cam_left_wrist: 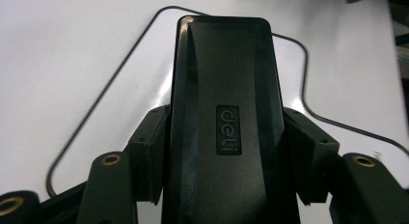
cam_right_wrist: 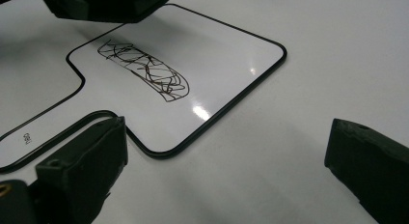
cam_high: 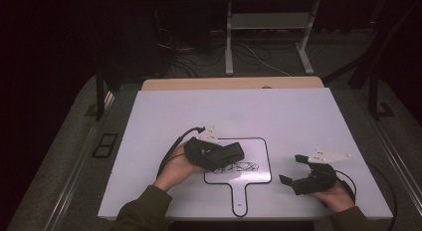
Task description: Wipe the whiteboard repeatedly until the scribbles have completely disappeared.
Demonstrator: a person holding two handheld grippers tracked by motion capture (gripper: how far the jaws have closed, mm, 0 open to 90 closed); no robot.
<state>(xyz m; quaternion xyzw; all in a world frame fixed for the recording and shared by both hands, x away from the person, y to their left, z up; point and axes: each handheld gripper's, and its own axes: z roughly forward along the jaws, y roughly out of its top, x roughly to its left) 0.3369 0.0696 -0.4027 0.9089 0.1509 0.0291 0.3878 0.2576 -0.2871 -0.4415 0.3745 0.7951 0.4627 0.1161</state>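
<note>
Your left gripper (cam_left_wrist: 224, 185) clamps black eraser (cam_left_wrist: 224, 89), frame centre, jaws pressed on both sides; whiteboard (cam_left_wrist: 120, 84) outline curves behind, upper half.

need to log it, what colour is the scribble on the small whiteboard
Dark brownish-black scribble on the handled, black-rimmed whiteboard, clearest in the right gripper view.

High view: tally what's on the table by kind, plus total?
Paddle-shaped whiteboard, scribbled on: 1
Black eraser, clamped in the left hand-held gripper: 1
Hand-held grippers, the left one and the right hand-held gripper with jaws open: 2
Total: 4
</note>
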